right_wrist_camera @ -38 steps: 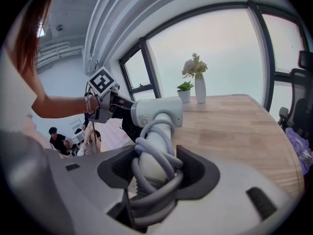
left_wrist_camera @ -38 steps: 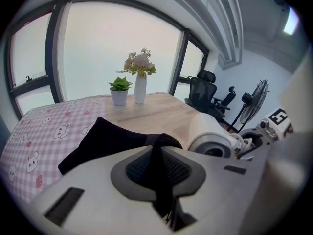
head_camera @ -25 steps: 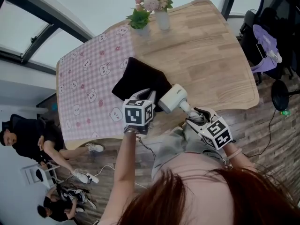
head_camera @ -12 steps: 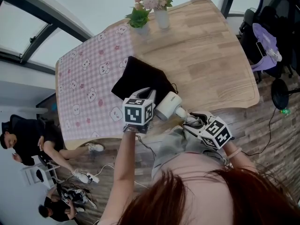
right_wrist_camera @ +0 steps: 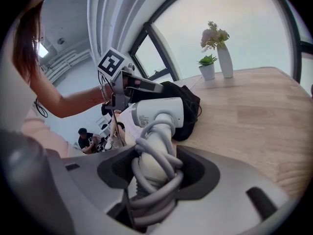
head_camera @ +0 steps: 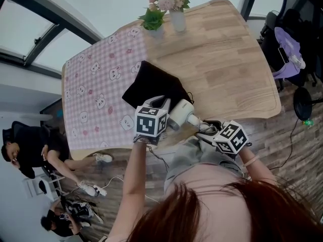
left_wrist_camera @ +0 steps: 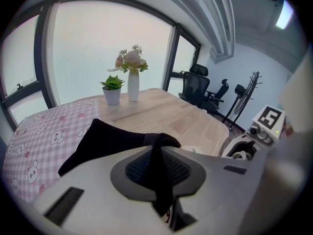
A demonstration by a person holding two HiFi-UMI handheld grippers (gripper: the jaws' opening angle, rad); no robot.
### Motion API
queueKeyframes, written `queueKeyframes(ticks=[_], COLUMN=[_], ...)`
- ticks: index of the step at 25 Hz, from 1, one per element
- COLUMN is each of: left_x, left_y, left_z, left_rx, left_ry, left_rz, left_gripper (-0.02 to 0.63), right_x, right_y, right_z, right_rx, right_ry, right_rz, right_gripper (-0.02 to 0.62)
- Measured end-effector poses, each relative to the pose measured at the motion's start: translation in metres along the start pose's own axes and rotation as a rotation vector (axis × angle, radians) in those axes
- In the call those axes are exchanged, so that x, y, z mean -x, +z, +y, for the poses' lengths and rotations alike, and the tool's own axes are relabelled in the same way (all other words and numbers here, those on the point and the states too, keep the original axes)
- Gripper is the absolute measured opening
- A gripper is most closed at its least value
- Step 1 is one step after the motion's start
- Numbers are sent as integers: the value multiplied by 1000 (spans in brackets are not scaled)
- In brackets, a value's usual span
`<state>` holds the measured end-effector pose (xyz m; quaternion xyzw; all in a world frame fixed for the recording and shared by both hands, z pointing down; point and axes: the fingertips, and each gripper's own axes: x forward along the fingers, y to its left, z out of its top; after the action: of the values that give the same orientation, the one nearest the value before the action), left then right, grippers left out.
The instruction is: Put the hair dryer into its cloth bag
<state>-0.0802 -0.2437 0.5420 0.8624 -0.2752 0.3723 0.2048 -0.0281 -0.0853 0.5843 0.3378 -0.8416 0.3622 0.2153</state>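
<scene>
First, nearest the body: right gripper [head_camera: 206, 128] [right_wrist_camera: 156, 166], jaws set wide and clamped on the handle of the white hair dryer [head_camera: 180, 113] [right_wrist_camera: 159, 112]. Grey cord [right_wrist_camera: 155, 182] wound round that handle, its coils caught between the pads as well. Dryer tilted, handle toward the person, head up against the near edge of the cloth bag [head_camera: 151, 83] [right_wrist_camera: 190, 106]. Cannot tell whether the nose is inside the bag's mouth yet; most of the head plainly outside.

Just left of the dryer: left gripper [head_camera: 162, 102] [left_wrist_camera: 157, 153], jaws nearly together, pinching a fold of the bag's near edge and holding it raised off the rest of the bag [left_wrist_camera: 105, 142]. Black fabric bunched between the pads. Thin drawstring [head_camera: 189, 96] trailing off the bag's right corner.

Under the bag: wooden table [head_camera: 229, 59] [left_wrist_camera: 161, 114] [right_wrist_camera: 264, 111]. Bag lying flat apart from the lifted edge, left part on a pink checked tablecloth [head_camera: 93, 92] [left_wrist_camera: 34, 141] with small animal prints, right part on bare wood.

Beyond the bag, at the far edge of the table, well apart from it: small potted plant [head_camera: 153, 21] [left_wrist_camera: 112, 93] [right_wrist_camera: 208, 70] and, just beside it, a white vase of flowers [head_camera: 176, 18] [left_wrist_camera: 133, 84] [right_wrist_camera: 225, 60], both upright.

Past the bag's right side, off the table: dark office chair [left_wrist_camera: 196, 84].
</scene>
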Motion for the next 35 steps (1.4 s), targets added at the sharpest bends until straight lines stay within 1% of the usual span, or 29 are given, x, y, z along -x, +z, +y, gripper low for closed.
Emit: queueKeyframes(ticks=[12,25,31,35], left_x=[3,7,9,12], left_y=[2,-5,-5,-9], left_z=[0,-5,-3,-1], left_rx=[-77,-146,-155,-166], left_ry=[-24,-76,-87,-109], left_rz=[24,73,77,97], left_gripper=[41,41,41,41], right_x=[-2,2,1,1], right_y=[9,19,24,26], right_z=[-15,-28,-32,-32], right_rx=[-10,-21,-19,-21], right_ry=[6,-21,-25,-21], right_rz=[19,11,15,17], right_gripper=[233,233,233,235])
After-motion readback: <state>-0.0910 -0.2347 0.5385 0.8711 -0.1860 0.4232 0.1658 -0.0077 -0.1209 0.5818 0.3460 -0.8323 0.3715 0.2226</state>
